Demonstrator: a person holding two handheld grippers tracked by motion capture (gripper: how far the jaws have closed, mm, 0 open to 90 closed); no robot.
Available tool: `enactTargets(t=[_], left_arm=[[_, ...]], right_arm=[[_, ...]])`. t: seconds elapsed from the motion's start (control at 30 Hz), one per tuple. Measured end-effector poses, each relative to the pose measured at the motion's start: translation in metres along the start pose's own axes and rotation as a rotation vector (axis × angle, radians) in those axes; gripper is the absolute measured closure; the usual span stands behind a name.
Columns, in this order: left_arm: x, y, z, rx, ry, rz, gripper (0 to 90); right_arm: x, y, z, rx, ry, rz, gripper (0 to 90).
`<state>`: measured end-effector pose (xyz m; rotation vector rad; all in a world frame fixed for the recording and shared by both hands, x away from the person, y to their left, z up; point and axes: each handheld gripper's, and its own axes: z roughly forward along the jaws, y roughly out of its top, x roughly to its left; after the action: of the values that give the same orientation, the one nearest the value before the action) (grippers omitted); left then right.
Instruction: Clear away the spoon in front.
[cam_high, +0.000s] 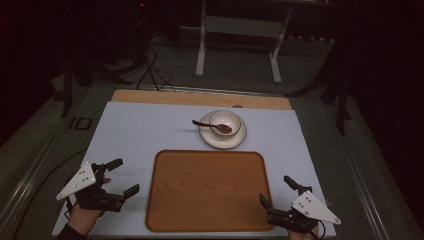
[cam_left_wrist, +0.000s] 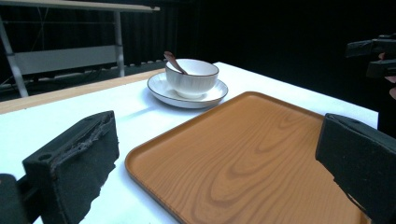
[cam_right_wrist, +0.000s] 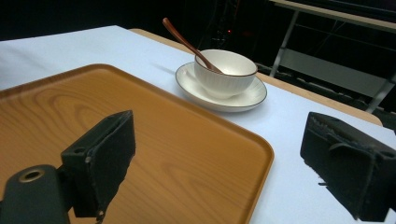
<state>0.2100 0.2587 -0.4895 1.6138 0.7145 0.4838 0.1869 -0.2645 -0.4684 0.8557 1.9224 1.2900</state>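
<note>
Bare tray (cam_high: 207, 190); spoon (cam_high: 214, 125) in bowl (cam_high: 226, 121)

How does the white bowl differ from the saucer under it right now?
The deep white ribbed ceramic bowl stands tall, while the white dark-rimmed saucer is shallow and wider. The bowl holds a brown wooden spoon; the saucer carries only the bowl. Both are white with a thin dark rim.

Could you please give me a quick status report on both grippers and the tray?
Left hand-held gripper open, empty. Right hand-held gripper open, empty. Brown wooden rectangular tray bare between them. White ceramic bowl with brown spoon on white saucer beyond; nothing obstructing.
</note>
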Motion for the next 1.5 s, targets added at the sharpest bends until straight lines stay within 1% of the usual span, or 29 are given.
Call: enactTargets(t=[0.03,0.1,0.2,0.23,0.3,0.33,0.43,0.47,0.53,0.6,0.63,0.67,0.7,0.8,0.87,0.97,1.0,1.03,1.07,1.13,1.17,1.23,1.27,1.3,1.33,1.4,1.43,1.47,1.5], left_arm=[[0.0,0.0,0.0,0.0,0.001,0.001,0.0],[0.0,0.002,-0.001,0.014,-0.008,-0.012,0.0],[0.0,0.002,-0.001,0.017,-0.011,-0.015,0.0],[0.0,0.002,0.0,0.024,-0.041,-0.039,0.0],[-0.001,0.003,0.002,0.051,-0.061,-0.032,0.0],[-0.002,0.003,0.002,0.057,-0.072,-0.028,0.0],[-0.009,0.006,0.006,0.081,-0.12,-0.016,0.0],[-0.013,0.008,0.007,0.09,-0.134,-0.01,0.0],[-0.02,0.015,0.01,0.092,-0.176,-0.002,0.0],[-0.026,0.023,0.012,0.092,-0.197,0.013,0.0],[-0.029,0.029,0.014,0.096,-0.217,0.019,0.0],[-0.031,0.033,0.015,0.098,-0.217,0.03,0.0],[-0.034,0.038,0.017,0.091,-0.23,0.043,0.0],[-0.038,0.055,0.022,0.071,-0.258,0.053,0.0],[-0.041,0.068,0.029,0.065,-0.258,0.076,0.0],[-0.042,0.084,0.037,0.061,-0.264,0.093,0.0],[-0.041,0.089,0.041,0.061,-0.272,0.092,0.0],[-0.041,0.094,0.044,0.058,-0.269,0.1,0.0],[-0.04,0.099,0.046,0.055,-0.274,0.107,0.0],[-0.037,0.108,0.051,0.049,-0.265,0.114,0.0],[-0.035,0.113,0.054,0.046,-0.265,0.108,0.1],[-0.032,0.119,0.058,0.033,-0.244,0.105,0.9],[-0.029,0.121,0.061,0.023,-0.247,0.094,2.1],[-0.027,0.124,0.064,0.016,-0.237,0.084,2.8],[-0.025,0.126,0.067,0.006,-0.241,0.072,2.8],[-0.023,0.13,0.075,-0.005,-0.232,0.052,2.9],[-0.022,0.132,0.08,-0.011,-0.239,0.04,3.0],[-0.021,0.133,0.084,-0.017,-0.224,0.032,3.0],[-0.021,0.135,0.088,-0.034,-0.217,0.022,3.1]], right_arm=[[0.0,0.0,0.0,-0.001,0.0,-0.001,10.2],[0.0,0.0,-0.002,-0.006,0.005,-0.001,10.2],[0.001,0.0,-0.002,-0.013,0.005,-0.004,10.2],[0.001,0.001,-0.003,-0.013,0.008,-0.004,10.2],[0.002,0.001,-0.003,-0.013,0.007,-0.007,10.2],[0.003,0.001,-0.003,-0.011,0.01,-0.012,10.2],[0.005,0.002,-0.002,-0.01,0.016,-0.02,10.2],[0.005,0.002,-0.002,-0.01,0.016,-0.023,10.2],[0.006,0.002,-0.002,-0.012,0.018,-0.023,10.2],[0.006,0.003,-0.003,-0.017,0.017,-0.027,10.2],[0.006,0.003,-0.003,-0.017,0.017,-0.026,10.2],[0.006,0.002,-0.003,-0.017,0.017,-0.023,10.2],[0.006,0.002,-0.003,-0.016,0.017,-0.021,10.2],[0.007,0.003,-0.003,-0.018,0.018,-0.023,10.2],[0.007,0.003,-0.004,-0.026,0.024,-0.026,10.2],[0.009,0.005,-0.006,-0.046,0.035,-0.03,10.2],[0.009,0.005,-0.006,-0.051,0.037,-0.029,10.2],[0.009,0.005,-0.007,-0.051,0.039,-0.028,10.2],[0.009,0.005,-0.007,-0.054,0.039,-0.028,10.2],[0.009,0.006,-0.007,-0.055,0.035,-0.029,10.2],[0.009,0.006,-0.007,-0.056,0.032,-0.031,10.2],[0.009,0.006,-0.007,-0.055,0.034,-0.03,10.2],[0.01,0.006,-0.007,-0.053,0.031,-0.035,10.2],[0.01,0.006,-0.006,-0.052,0.035,-0.033,10.2],[0.01,0.006,-0.006,-0.049,0.038,-0.033,10.2],[0.011,0.006,-0.005,-0.045,0.034,-0.039,10.2],[0.011,0.006,-0.005,-0.046,0.036,-0.039,10.2],[0.012,0.006,-0.006,-0.048,0.035,-0.04,10.2],[0.012,0.006,-0.006,-0.049,0.037,-0.039,10.2]])
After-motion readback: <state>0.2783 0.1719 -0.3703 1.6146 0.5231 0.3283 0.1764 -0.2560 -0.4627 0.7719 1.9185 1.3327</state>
